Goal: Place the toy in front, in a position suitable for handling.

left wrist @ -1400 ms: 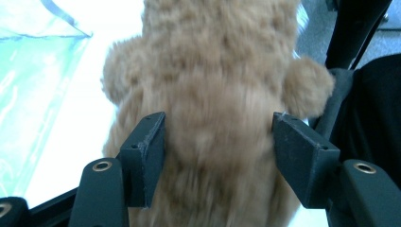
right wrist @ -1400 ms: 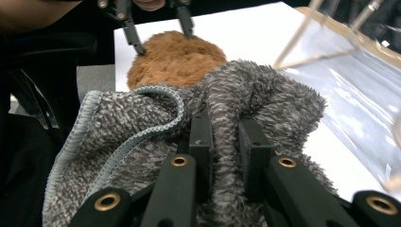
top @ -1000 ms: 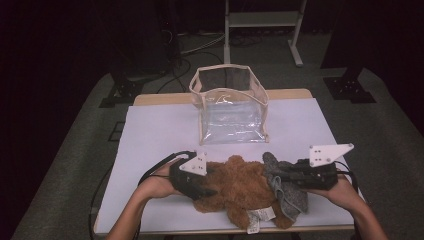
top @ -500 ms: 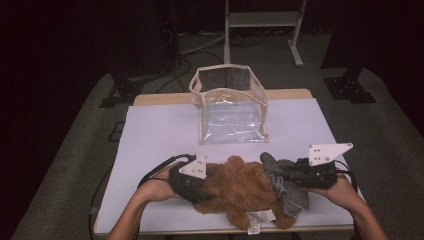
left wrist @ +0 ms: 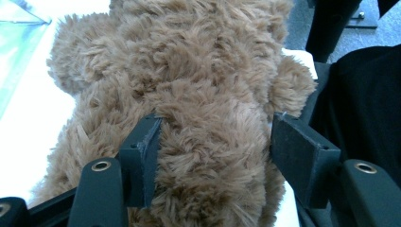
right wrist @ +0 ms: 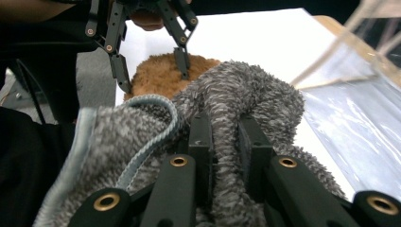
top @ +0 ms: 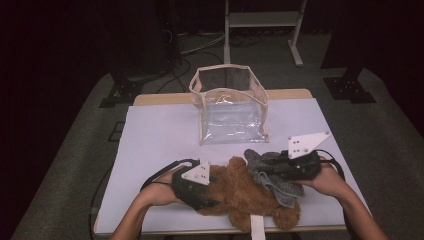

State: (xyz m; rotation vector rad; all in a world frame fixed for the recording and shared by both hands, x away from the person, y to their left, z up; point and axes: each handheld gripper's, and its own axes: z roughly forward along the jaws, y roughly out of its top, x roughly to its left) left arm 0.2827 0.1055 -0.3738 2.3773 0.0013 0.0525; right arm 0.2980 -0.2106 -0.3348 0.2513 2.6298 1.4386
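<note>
Brown teddy bear (top: 240,192) lies on the white-covered bench (top: 155,135), at its near edge, well short of the clear bag (top: 231,107). A grey cloth (top: 275,177) is draped over the bear's side away from the left gripper.

Left gripper (top: 197,187): fingers (left wrist: 142,156) straddle a bulge of the bear's fur and press into the pile, gripping the bear. Right gripper (right wrist: 227,142): fingers nearly closed, pinching a fold of the grey cloth.

Risks, as I judge them:
- The cloth's loops may snag in the fur, so pulling it could drag the bear along.
- The left hold is on plush, so it may slip.
- The bear sits close to the bench's edge; a tug could tip it off.
</note>
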